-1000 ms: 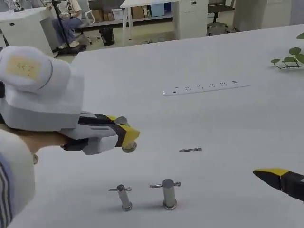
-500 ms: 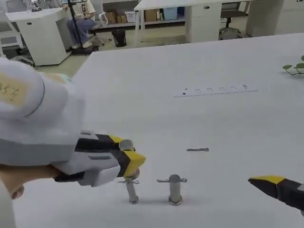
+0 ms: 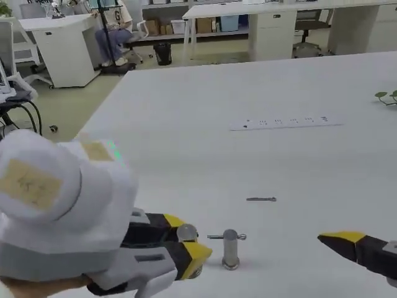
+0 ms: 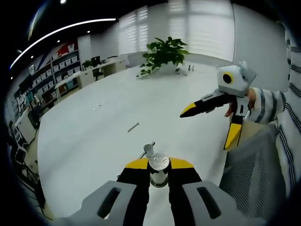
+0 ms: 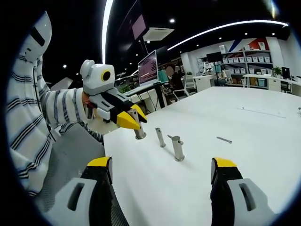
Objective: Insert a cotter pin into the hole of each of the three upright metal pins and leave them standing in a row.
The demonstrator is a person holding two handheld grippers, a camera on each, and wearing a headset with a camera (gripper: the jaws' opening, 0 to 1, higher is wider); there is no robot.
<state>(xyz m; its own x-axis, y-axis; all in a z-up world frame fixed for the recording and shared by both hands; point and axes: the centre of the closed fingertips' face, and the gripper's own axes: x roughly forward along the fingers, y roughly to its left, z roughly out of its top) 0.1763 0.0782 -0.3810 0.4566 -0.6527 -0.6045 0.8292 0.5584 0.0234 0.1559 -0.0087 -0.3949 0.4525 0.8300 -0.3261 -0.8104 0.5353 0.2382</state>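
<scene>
Fingers of the left gripper (image 4: 159, 164) clamped around an upright metal pin (image 5: 138, 131).
Beside it on the white surface (image 3: 186, 155) stand a second pin (image 5: 161, 137) and a third pin (image 3: 231, 249), which has a fitted cotter pin (image 3: 226, 236) through its top. A loose cotter pin (image 3: 261, 199) lies beyond. The right gripper (image 5: 161, 163) has its fingers spread wide, holding nothing.

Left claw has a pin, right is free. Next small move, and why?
Probably bring the right claw down onto the loose cotter pin and pinch it. That claw is open and empty, the left claw is shut on a metal pin next to the two standing pins, and no cotter shows through the held one.
</scene>
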